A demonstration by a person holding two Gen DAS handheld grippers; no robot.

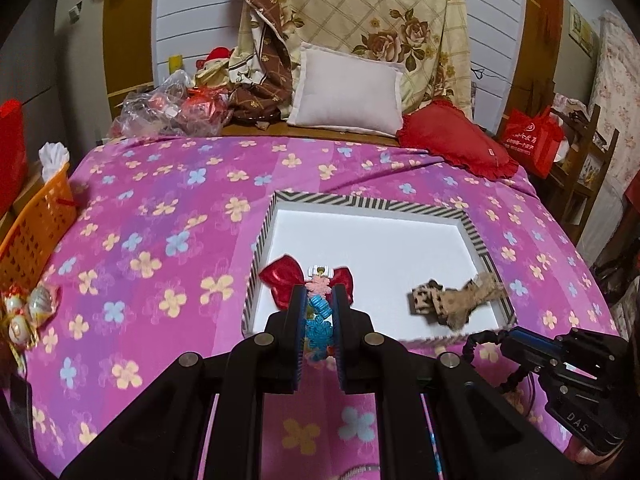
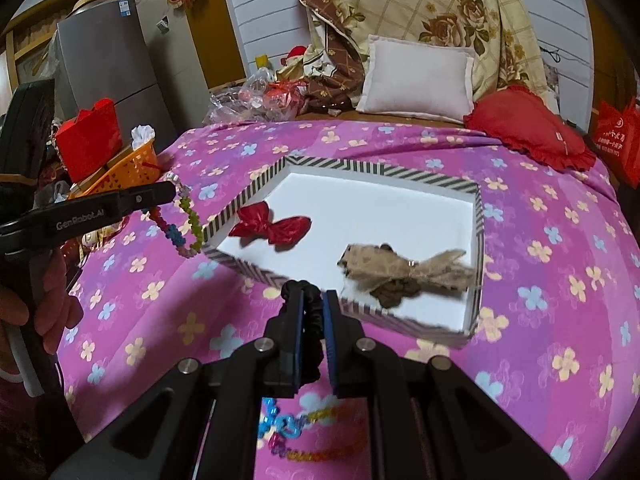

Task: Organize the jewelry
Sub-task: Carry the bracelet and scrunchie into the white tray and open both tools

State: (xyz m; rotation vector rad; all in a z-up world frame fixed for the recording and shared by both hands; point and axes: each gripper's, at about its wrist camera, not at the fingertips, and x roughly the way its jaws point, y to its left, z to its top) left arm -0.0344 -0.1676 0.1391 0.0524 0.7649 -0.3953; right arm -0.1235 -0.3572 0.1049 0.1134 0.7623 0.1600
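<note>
A white tray with a striped rim [image 1: 372, 201] [image 2: 384, 169] lies on the pink flowered bedspread. In it lie a red bow [image 1: 282, 276] [image 2: 276, 226] and a leopard-print bow [image 1: 456, 300] [image 2: 404, 272]. My left gripper [image 1: 319, 296] [image 2: 176, 194] is shut on a colourful beaded bracelet [image 1: 318, 320] [image 2: 184, 228], held above the tray's near-left edge. My right gripper [image 2: 314, 298] [image 1: 504, 338] is shut on a black hair tie [image 2: 310, 320] [image 1: 476, 340] just in front of the tray's near edge.
A multicoloured bead chain [image 2: 304, 428] lies on the bedspread under my right gripper. An orange basket [image 1: 36, 224] [image 2: 128, 168] stands at the left bed edge. A white pillow [image 1: 348, 92], a red cushion [image 1: 456, 140] and plastic bags [image 1: 168, 108] sit at the head.
</note>
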